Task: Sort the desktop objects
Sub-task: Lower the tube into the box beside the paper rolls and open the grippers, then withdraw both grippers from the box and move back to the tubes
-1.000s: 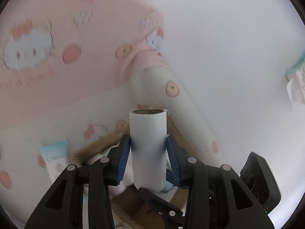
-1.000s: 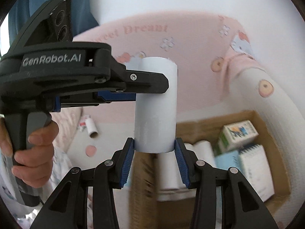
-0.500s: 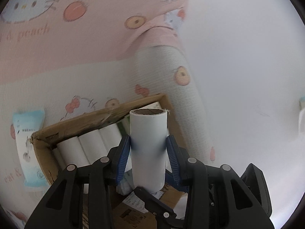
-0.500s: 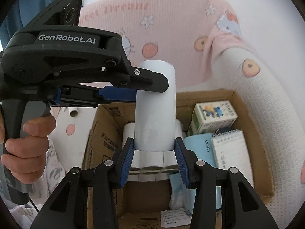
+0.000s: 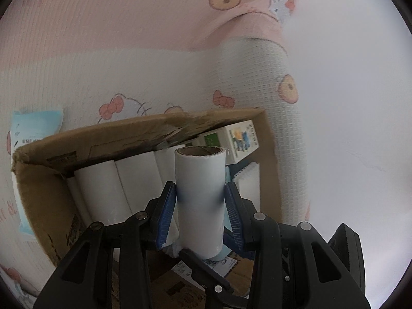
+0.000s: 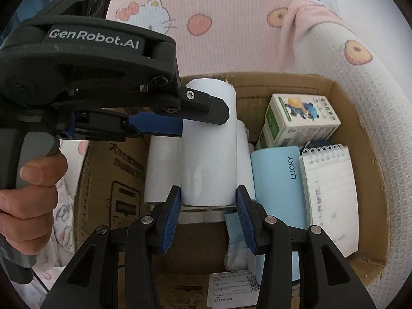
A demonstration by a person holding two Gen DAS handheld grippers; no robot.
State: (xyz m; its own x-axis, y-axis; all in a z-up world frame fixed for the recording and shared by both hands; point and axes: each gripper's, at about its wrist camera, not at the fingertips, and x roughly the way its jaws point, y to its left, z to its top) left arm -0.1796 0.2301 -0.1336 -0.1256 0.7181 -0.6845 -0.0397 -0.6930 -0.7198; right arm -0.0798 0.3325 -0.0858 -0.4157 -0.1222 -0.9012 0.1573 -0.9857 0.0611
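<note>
The pink and white cartoon-print blanket [image 5: 144, 59] has slid upward in both views since a second ago, and the cardboard box [image 6: 342, 95], then only partly in view, now fills the lower frame, so both grippers have come down over it. Only the left wrist view shows a pale blue packet [image 5: 36, 126] lying on the blanket outside the box. The rest of the box's contents show best in the right wrist view: several white rolls [image 6: 161, 170] lying side by side, a blue booklet [image 6: 279, 185] marked LUCKY beside a spiral notepad [image 6: 329, 190], and a small green and white carton [image 6: 301, 121] behind them. That view also shows the person's hand [image 6: 33, 195] on the handle of the left gripper [image 5: 200, 207]. The white paper roll [image 6: 209, 141] hangs just above the rolls in the box, clamped as before from two sides: the left gripper's jaws, fairly wide, pinch its upper part, and the right gripper [image 6: 209, 216] squeezes its lower end
</note>
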